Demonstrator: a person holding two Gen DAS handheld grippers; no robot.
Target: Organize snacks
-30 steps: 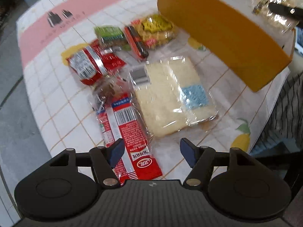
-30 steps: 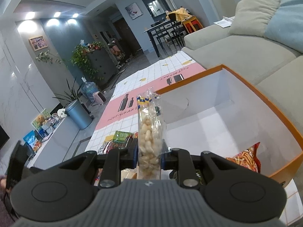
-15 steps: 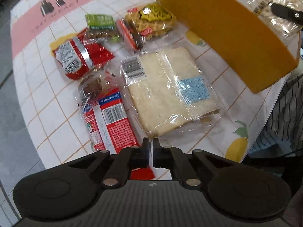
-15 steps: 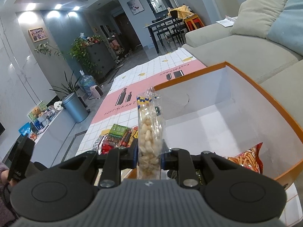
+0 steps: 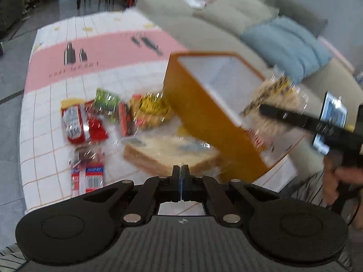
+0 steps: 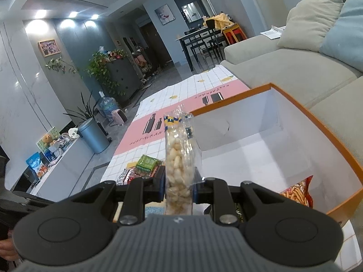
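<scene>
My left gripper (image 5: 181, 176) is shut on the edge of a clear flat cracker pack (image 5: 168, 153) and lifts it off the table. My right gripper (image 6: 179, 181) is shut on a clear bag of pale puffed snacks (image 6: 179, 158), held upright over the near rim of the orange box (image 6: 306, 113). That bag also shows in the left wrist view (image 5: 274, 97), above the orange box (image 5: 204, 115). A red chip bag (image 6: 297, 192) lies inside the box.
Loose snacks lie on the checked tablecloth (image 5: 45, 136): a red pack (image 5: 77, 124), a green pack (image 5: 105, 102), a yellow waffle pack (image 5: 152, 108), a red-and-white pack (image 5: 87, 176). A grey sofa (image 6: 295, 68) stands behind the box.
My left gripper closed on the cracker pack's edge, then tilted up and lifted it; the view now looks across the table. My right gripper stays over the box with its bag.
</scene>
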